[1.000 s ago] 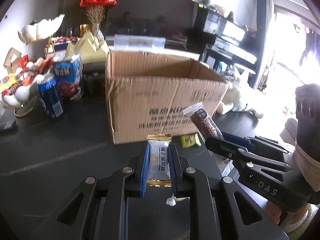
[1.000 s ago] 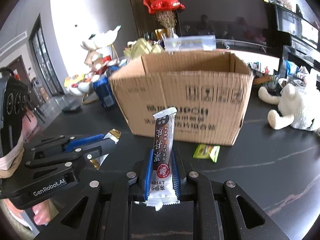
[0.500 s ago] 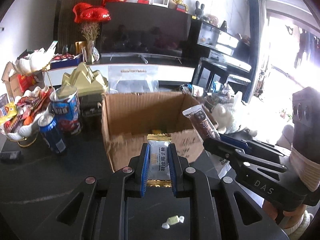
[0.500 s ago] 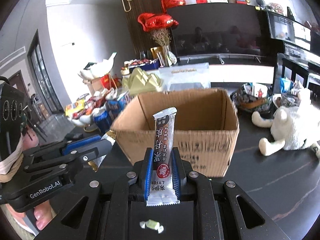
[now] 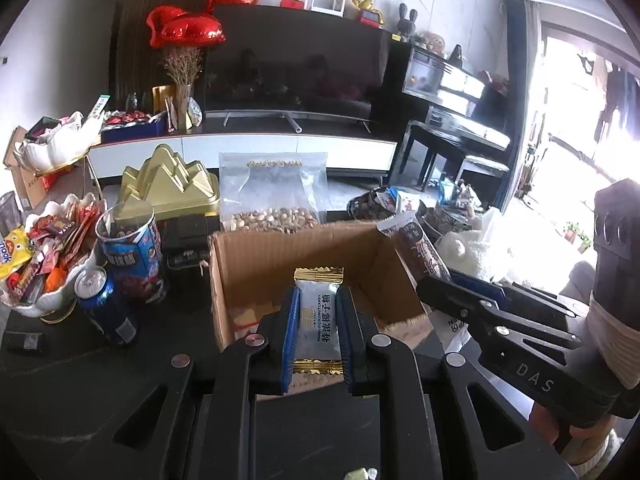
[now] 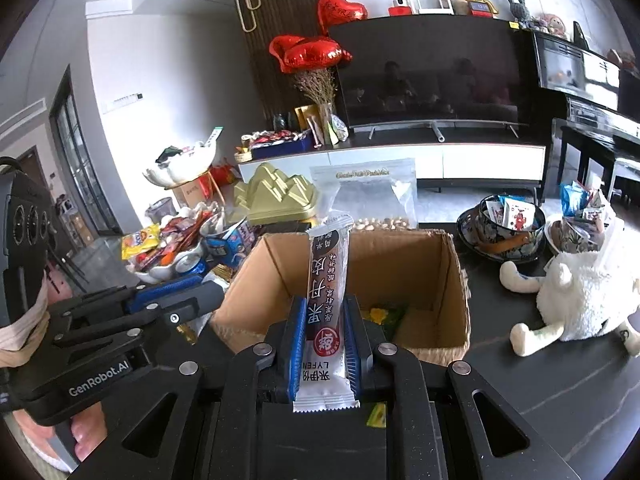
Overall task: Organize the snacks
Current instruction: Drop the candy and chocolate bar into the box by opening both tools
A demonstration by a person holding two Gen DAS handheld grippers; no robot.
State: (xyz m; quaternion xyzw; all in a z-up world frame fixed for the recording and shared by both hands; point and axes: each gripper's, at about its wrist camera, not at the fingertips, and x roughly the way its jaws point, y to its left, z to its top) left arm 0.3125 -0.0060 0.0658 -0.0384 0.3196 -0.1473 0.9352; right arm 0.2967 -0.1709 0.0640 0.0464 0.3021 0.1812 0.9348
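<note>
My left gripper (image 5: 318, 312) is shut on a small white candy packet with gold ends (image 5: 319, 320), held over the near edge of an open cardboard box (image 5: 236, 288). My right gripper (image 6: 323, 328) is shut on a long brown and white snack bar (image 6: 328, 280), held upright above the same box (image 6: 456, 280). The bar also shows in the left wrist view (image 5: 418, 252), at the box's right side. A few wrappers lie in the box bottom (image 6: 380, 316).
Left of the box stand a blue can (image 5: 106, 308), a blue snack tube (image 5: 132, 252), a gold tin (image 5: 172, 188) and a shell dish of snacks (image 5: 40, 260). A bag of nuts (image 5: 276, 196) leans behind. A white plush toy (image 6: 576, 296) and snack bowls (image 6: 504, 228) sit right.
Both grippers have risen and moved forward with their snacks, from in front of the box's side to above its open top. The inside of the box now shows.
</note>
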